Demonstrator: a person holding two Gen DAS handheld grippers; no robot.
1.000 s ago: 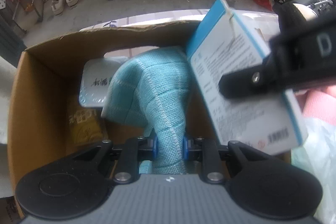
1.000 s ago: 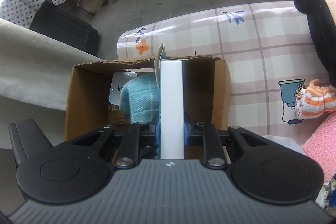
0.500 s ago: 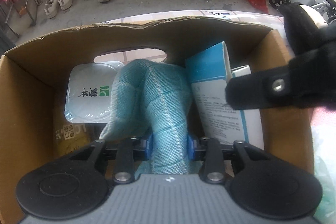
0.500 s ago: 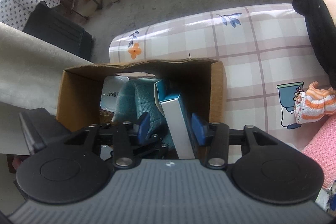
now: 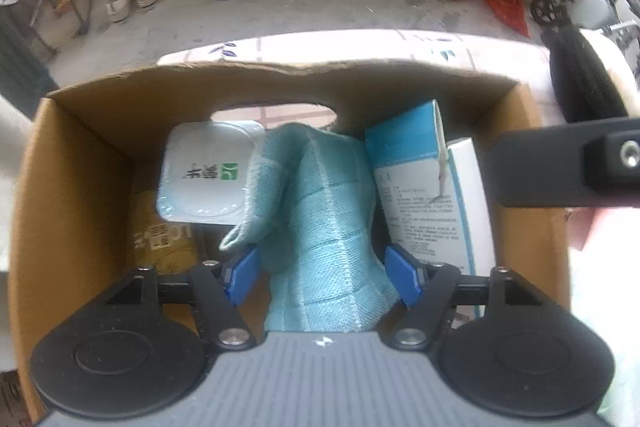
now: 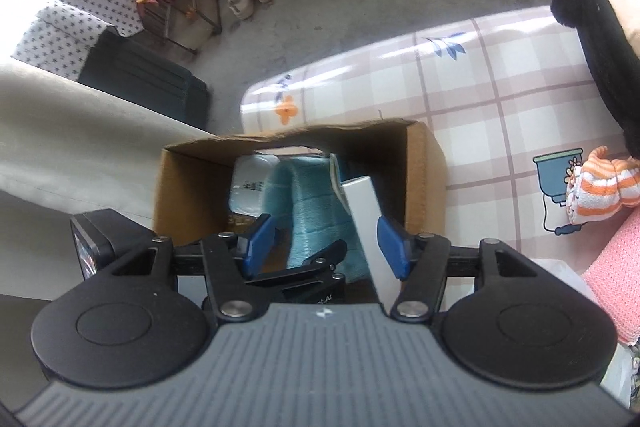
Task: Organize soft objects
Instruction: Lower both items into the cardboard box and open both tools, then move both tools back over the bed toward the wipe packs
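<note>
**Both grippers letting go inside the box**

Now you are releasing two items at once. Your left gripper [image 5: 322, 273] has just been opening; its jaws are standing clear of the teal cloth [image 5: 324, 219], which is slumping upright between them in the middle of the cardboard box [image 5: 76, 187]. Your right gripper [image 6: 324, 245] has also just been opening, with the white carton [image 6: 366, 223] leaning loose between its pads against the cloth's right side. Both items are lying straight ahead of and below the fingers, so backing out looks like the cleanest exit.
</note>
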